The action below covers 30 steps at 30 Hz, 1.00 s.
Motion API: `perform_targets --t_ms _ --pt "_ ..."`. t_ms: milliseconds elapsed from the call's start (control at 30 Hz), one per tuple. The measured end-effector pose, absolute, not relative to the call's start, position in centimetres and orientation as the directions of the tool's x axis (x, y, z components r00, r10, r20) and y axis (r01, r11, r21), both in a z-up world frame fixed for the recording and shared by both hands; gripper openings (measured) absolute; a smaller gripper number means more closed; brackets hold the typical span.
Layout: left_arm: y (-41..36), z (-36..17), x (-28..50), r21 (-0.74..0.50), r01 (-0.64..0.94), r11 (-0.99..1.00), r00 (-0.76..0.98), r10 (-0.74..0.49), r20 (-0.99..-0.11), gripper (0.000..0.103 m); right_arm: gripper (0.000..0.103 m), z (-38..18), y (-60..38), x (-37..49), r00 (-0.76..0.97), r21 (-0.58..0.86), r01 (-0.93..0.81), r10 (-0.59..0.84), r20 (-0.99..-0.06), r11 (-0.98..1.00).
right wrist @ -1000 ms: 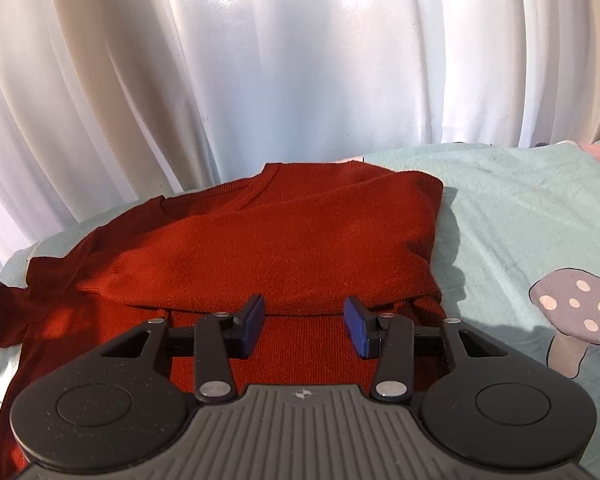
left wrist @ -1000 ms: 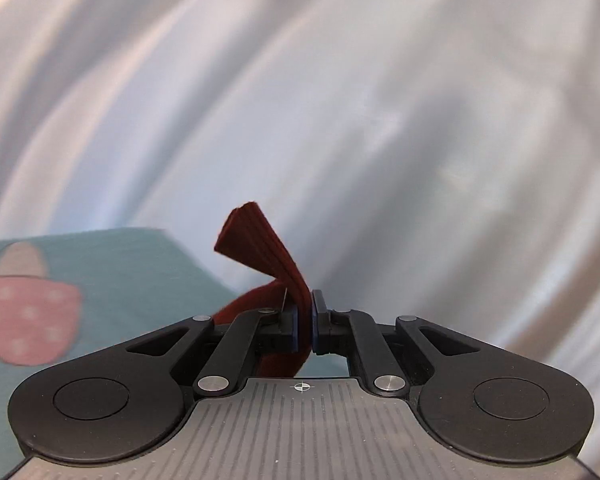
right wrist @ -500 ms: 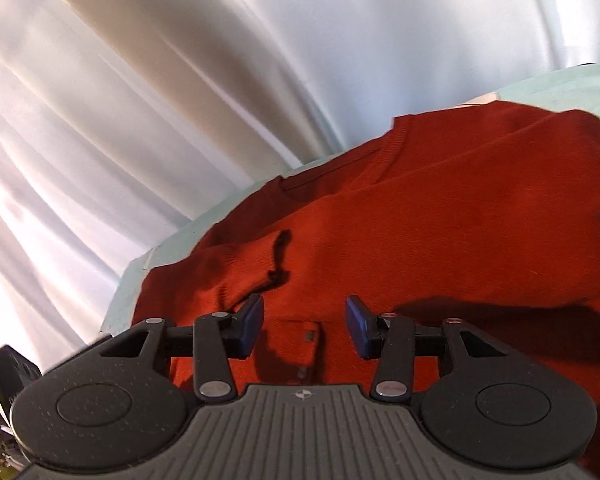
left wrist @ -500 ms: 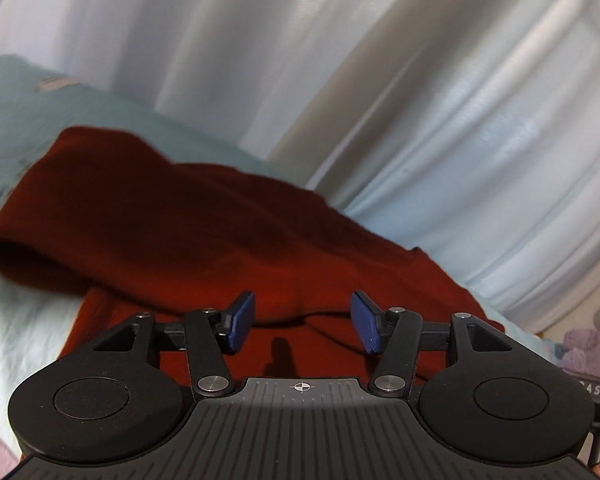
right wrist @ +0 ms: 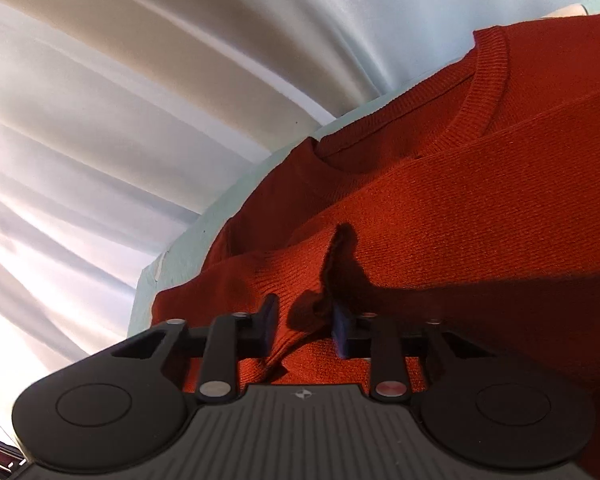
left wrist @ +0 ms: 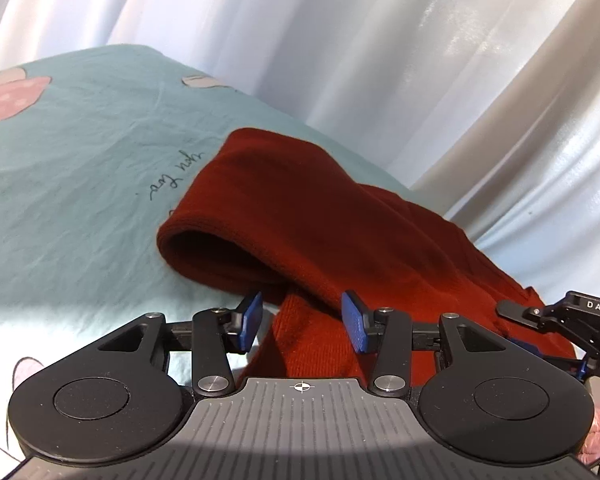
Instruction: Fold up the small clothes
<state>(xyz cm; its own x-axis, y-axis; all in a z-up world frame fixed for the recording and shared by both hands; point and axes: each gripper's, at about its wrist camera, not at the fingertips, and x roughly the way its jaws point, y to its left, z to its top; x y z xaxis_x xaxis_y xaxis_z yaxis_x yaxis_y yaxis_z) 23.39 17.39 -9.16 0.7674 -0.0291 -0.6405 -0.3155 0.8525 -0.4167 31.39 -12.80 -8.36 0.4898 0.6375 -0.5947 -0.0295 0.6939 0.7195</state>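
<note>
a second ago the left gripper [left wrist: 302, 322] was pinched shut on a strip of the red sweater [left wrist: 340, 224] and held it up in the air; now its blue pads stand apart with nothing clamped, low over the cloth. so the carried part has been laid down and let go, and one fold looks finished. the right gripper [right wrist: 304, 330] was hovering open over the flat front a second ago; now it is pushed down into the knit, and a small ridge of fabric bulges up between its pads. its jaws are still parted with a gap on either side of that ridge, so i judge it open and about to close, not yet gripping.

the sweater lies on the mint bed sheet [left wrist: 80, 168], close to the sheet's far edge where the white curtain [left wrist: 380, 60] hangs. in the left view a folded-over layer ends in a rounded, hollow loop towards the middle of the sheet, so the fold is loose, not pressed flat. in the right view the ribbed neckline [right wrist: 484, 84] sits towards the far edge, with a folded layer lying across the chest below it. the knit is thick and soft. next likely comes another fold from the near side.
</note>
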Motion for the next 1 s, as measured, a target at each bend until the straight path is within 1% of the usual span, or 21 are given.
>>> perform_targets --t_ms 67,133,167,233,300,367,467,500,533,633,667,733,767,800,833,867,967,1000 --pt "17.5 -9.1 23.3 -0.429 -0.318 0.846 0.766 -0.038 -0.642 0.047 0.005 -7.8 -12.4 31.3 0.510 0.682 -0.064 0.611 -0.605 0.728" --pt "17.5 -9.0 23.5 -0.410 -0.315 0.856 0.766 -0.026 -0.642 0.047 0.005 -5.2 -13.0 29.8 0.618 0.597 -0.154 0.548 -0.564 0.788" --pt "17.3 -9.0 24.0 -0.397 -0.313 0.862 0.766 -0.018 -0.643 0.046 0.005 -4.1 -13.5 29.0 0.663 0.556 -0.169 0.512 -0.547 0.814" --pt "17.2 -8.7 24.3 -0.385 -0.307 0.870 0.769 -0.012 -0.639 0.046 0.005 -2.3 -15.4 27.1 0.741 0.497 -0.165 0.439 -0.508 0.852" --pt "17.1 -8.5 24.6 -0.376 -0.308 0.874 0.766 -0.006 -0.643 0.043 0.005 -1.6 -18.2 25.4 0.784 0.450 -0.114 0.358 -0.508 0.886" --pt "16.9 -8.4 24.9 -0.382 -0.299 0.875 0.762 -0.022 -0.647 0.040 0.005 -2.1 -20.9 24.4 0.800 0.383 -0.034 0.255 -0.543 0.923" --pt "16.5 -8.6 25.2 -0.427 -0.265 0.865 0.763 -0.082 -0.641 0.038 0.005 -4.4 -24.2 24.1 0.761 0.349 0.097 0.156 -0.630 0.932" --pt "16.3 -8.6 25.3 -0.426 -0.259 0.867 0.763 -0.087 -0.641 0.040 0.005 -5.2 -25.0 24.2 0.744 0.352 0.125 0.146 -0.652 0.928" --pt "16.0 -8.6 25.5 -0.419 -0.254 0.872 0.766 -0.083 -0.638 0.040 0.005 -6.2 -25.7 24.2 0.726 0.379 0.152 0.157 -0.669 0.913" --pt "15.5 -8.5 25.6 -0.405 -0.250 0.879 0.764 -0.078 -0.641 0.039 0.008 -7.3 -27.3 23.7 0.720 0.502 0.186 0.230 -0.655 0.845" --pt "15.5 -8.4 25.6 -0.407 -0.251 0.878 0.762 -0.080 -0.643 0.039 0.014 -7.4 -27.4 23.8 0.719 0.527 0.184 0.251 -0.647 0.830" --pt "15.6 -8.2 25.4 -0.409 -0.243 0.880 0.761 -0.089 -0.643 0.039 0.020 -8.0 -27.6 24.2 0.722 0.584 0.176 0.299 -0.624 0.792" --pt "15.6 -8.2 25.3 -0.409 -0.241 0.880 0.758 -0.092 -0.645 0.040 0.020 -8.1 -27.6 24.5 0.722 0.602 0.172 0.316 -0.615 0.779" --pt "15.6 -8.1 25.3 -0.407 -0.238 0.882 0.755 -0.096 -0.649 0.040 0.016 -8.2 -27.0 25.0 0.722 0.606 0.168 0.321 -0.613 0.778" --pt "15.5 -8.0 25.3 -0.406 -0.236 0.883 0.753 -0.098 -0.651 0.041 0.006 -7.9 -26.5 25.4 0.721 0.580 0.165 0.304 -0.623 0.797" --pt "15.5 -7.9 25.3 -0.404 -0.239 0.883 0.750 -0.097 -0.655 0.041 0.006 -7.3 -26.1 25.3 0.733 0.541 0.151 0.273 -0.623 0.827" --pt "15.3 -7.4 25.1 -0.404 -0.238 0.883 0.755 -0.093 -0.649 0.042 0.006 -5.0 -25.5 23.9 0.830 0.419 0.112 0.147 -0.538 0.901" --pt "15.3 -7.3 25.0 -0.406 -0.239 0.882 0.761 -0.090 -0.642 0.043 0.006 -4.7 -25.3 23.7 0.841 0.361 0.119 0.099 -0.532 0.925"
